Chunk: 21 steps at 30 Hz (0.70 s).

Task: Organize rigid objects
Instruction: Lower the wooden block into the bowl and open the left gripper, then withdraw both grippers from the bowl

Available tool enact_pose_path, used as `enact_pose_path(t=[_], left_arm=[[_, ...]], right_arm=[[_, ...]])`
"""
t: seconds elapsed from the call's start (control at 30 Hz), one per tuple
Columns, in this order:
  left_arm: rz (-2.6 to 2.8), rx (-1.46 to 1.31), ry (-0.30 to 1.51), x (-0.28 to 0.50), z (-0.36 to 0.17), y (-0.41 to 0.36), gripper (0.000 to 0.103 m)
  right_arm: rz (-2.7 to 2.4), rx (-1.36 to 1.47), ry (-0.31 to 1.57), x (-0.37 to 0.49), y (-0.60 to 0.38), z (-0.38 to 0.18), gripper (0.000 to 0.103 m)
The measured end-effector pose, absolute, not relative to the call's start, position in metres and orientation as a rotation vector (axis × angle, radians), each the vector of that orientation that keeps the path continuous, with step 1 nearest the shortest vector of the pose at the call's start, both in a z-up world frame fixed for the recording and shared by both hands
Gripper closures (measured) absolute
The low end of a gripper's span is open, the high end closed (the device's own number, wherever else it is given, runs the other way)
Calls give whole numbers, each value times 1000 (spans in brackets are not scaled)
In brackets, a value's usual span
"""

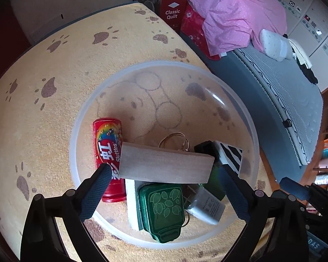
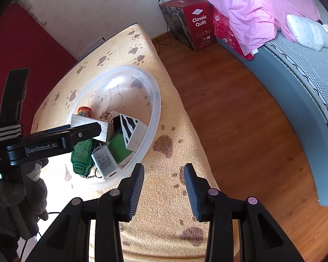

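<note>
A clear plastic bowl [image 1: 76,131] [image 2: 157,100] sits on a paw-print towel. In it lie a red Skittles tube [image 1: 108,144], a wooden block [image 1: 166,163] [image 2: 81,120] on top, a green leaf tin [image 1: 164,209] [image 2: 82,155], a grey charger [image 1: 207,207] [image 2: 103,160], a zebra-striped box [image 1: 231,155] [image 2: 131,126], a green box [image 2: 120,146] and metal rings [image 1: 175,139]. My left gripper [image 1: 164,174] is open just above the wooden block, its fingers apart from it. My right gripper [image 2: 164,174] is open and empty over the towel beside the bowl.
The towel [image 1: 43,76] [image 2: 164,207] covers a low surface. A wooden floor [image 2: 229,113], a red Classic Quilt box [image 2: 199,24] and a bed with pink bedding [image 2: 262,6] lie to the right. A red wall [image 2: 21,50] is at left.
</note>
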<state>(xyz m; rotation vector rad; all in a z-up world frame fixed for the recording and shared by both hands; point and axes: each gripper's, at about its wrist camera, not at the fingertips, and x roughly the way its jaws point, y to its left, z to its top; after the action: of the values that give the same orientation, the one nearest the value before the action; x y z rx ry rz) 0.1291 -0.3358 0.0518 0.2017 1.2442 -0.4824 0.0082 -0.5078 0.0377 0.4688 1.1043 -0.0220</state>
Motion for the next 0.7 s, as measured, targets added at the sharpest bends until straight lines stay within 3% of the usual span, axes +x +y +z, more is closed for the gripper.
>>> enact_pose_path(t=[0.2,0.37,0.43,0.57,0.7], left_arm=[[-469,174,1215,118,64,-325,4],[-461,183,1163,103,80,-315,4],[-452,182,1140,96,88,-310,4],[-431,185,1097,84,102,-302,4],[-398,194,1063,74,115,-294,4]], right_arm=[[-13,460,1105,7,-503,40,51],[-7,443,1115,8,-497,41,29],[-2,427,1121,9,-493,42,25],[12,395,1128,10,-485,45,8],[28,358,1113,11,-476,51,1]])
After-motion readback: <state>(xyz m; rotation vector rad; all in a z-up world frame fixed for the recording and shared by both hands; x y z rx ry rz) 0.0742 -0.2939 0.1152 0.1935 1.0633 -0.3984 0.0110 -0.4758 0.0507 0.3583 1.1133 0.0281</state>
